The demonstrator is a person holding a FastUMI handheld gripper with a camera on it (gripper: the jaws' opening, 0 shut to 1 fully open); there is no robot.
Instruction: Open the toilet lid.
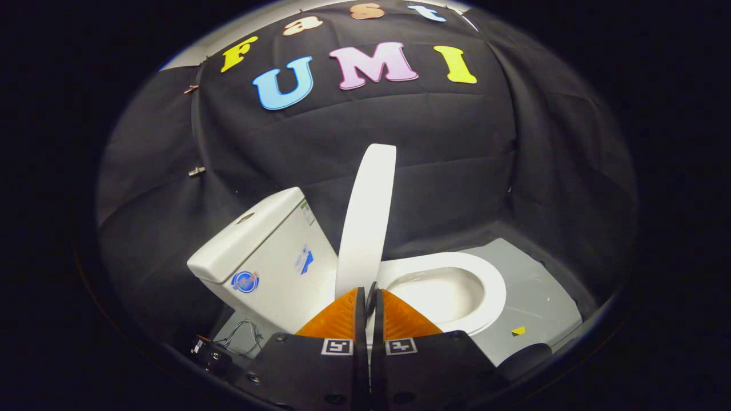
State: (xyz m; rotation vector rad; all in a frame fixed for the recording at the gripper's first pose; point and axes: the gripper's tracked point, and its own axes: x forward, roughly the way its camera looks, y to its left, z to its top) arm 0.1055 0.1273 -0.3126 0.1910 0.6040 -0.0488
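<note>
The white toilet lid (365, 217) stands raised, nearly upright, leaning toward the cistern (268, 251). To its right, the seat ring (485, 285) and the bowl lie open. My gripper (370, 297) is at the lid's lower side edge. Its fingers (337, 317) are closed to a narrow gap, and the lid's thin rim runs down into that gap. A small dark bumper shows between the tips.
The toilet stands on a grey floor plate (537, 297) with a small yellow mark (518, 330). Loose wires (240, 334) and a small device lie on the floor below the cistern. Black cloth walls close in behind and on both sides.
</note>
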